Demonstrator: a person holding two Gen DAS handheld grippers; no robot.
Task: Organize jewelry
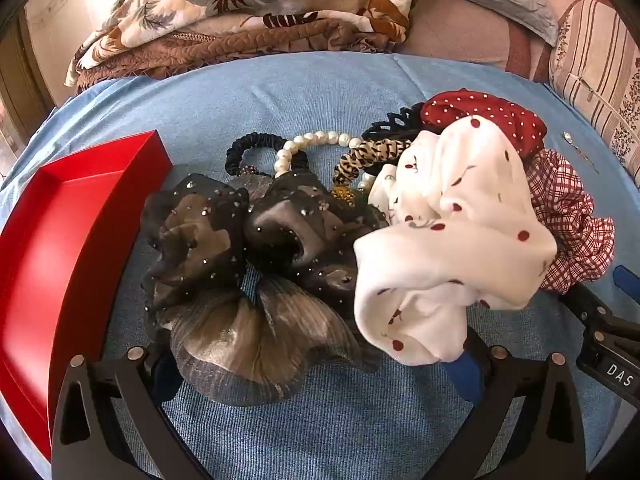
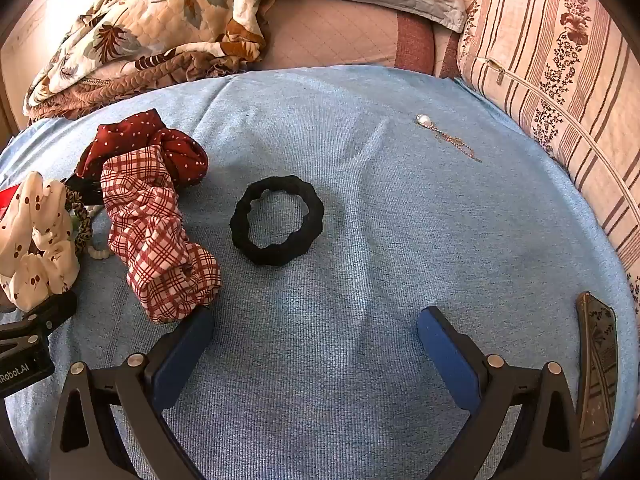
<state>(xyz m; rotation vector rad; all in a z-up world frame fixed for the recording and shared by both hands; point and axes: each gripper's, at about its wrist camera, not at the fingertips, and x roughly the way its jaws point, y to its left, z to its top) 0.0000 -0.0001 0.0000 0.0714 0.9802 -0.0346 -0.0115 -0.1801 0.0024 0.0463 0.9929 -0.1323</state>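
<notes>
In the left wrist view a pile of hair accessories lies on the blue cloth: a grey sequinned scrunchie (image 1: 240, 264), a white cherry-print scrunchie (image 1: 452, 240), a red dotted scrunchie (image 1: 484, 114), a red plaid scrunchie (image 1: 568, 220), a pearl bracelet (image 1: 316, 140), a black hair tie (image 1: 256, 148) and a leopard tie (image 1: 372, 154). My left gripper (image 1: 316, 364) is open, its fingers straddling the grey and white scrunchies. A red tray (image 1: 60, 240) stands left. In the right wrist view my right gripper (image 2: 316, 332) is open and empty, behind a black scrunchie (image 2: 277, 220). A pearl pendant necklace (image 2: 440, 134) lies far right.
A floral quilt (image 2: 140, 36) is bunched at the back left and a striped pillow (image 2: 560, 92) lies along the right. A dark patterned object (image 2: 598, 360) lies by the right finger. The right gripper's body (image 1: 608, 344) shows beside the plaid scrunchie.
</notes>
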